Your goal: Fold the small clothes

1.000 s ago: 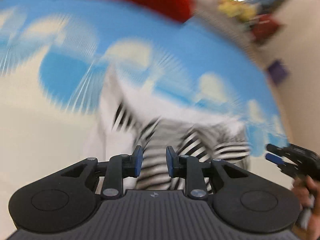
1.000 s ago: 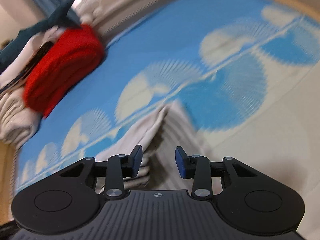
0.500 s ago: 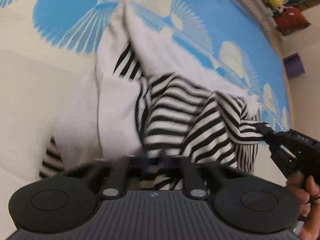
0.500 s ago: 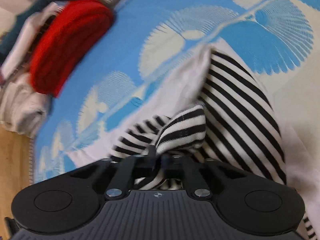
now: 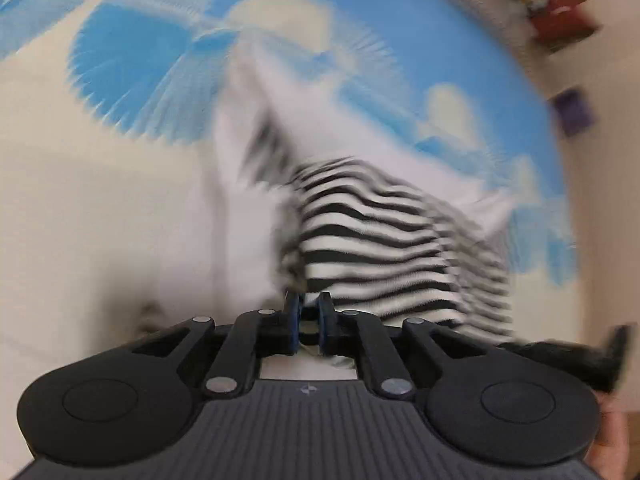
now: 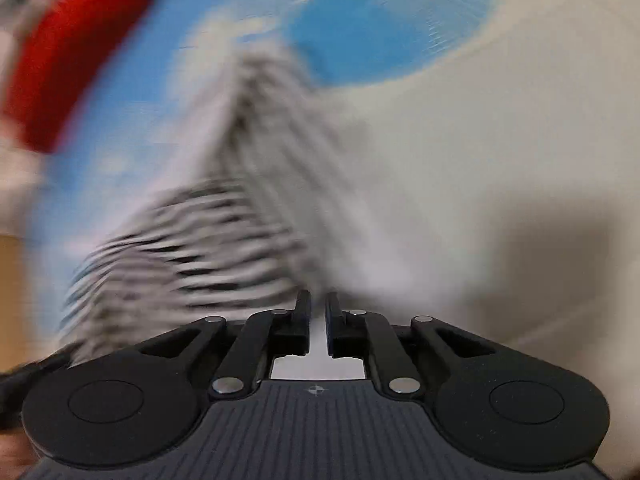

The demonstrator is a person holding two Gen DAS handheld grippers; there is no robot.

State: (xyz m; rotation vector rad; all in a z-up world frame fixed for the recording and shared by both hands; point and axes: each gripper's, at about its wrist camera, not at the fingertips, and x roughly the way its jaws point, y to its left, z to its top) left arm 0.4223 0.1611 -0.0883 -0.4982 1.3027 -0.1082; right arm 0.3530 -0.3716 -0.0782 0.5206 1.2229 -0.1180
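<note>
Both tongs have come down onto the striped garment [image 5: 372, 236] since a second ago — back then they hung above it with their jaws well apart and nothing between them, and now each pair sits nearly together at the cloth's near edge. Our left tongs [image 5: 308, 312] show dark and pale fabric in the narrow gap between the blue pads, so we read them as clamped on the striped garment. Our right tongs [image 6: 317, 312] have also just drawn in and then eased slightly; pale cloth shows in their slit, though heavy blur keeps us from saying for certain that the pads press on it.

Where the garment lies: crumpled on the blue and cream patterned bed cover [image 5: 160, 56], a striped hump with white cloth beside and beyond it, not yet flat and with no clean fold showing. In the right wrist view the same bundle rises to the left of the tongs, and a red folded item [image 6: 76, 52] sits well apart at the upper left. The other tool shows as a dark smear at the right edge of the left wrist view.

We judge this as the start of a two-handed lift — both near corners gripped, ready to shake the piece out or carry the edge over. The fold itself is still ahead.
</note>
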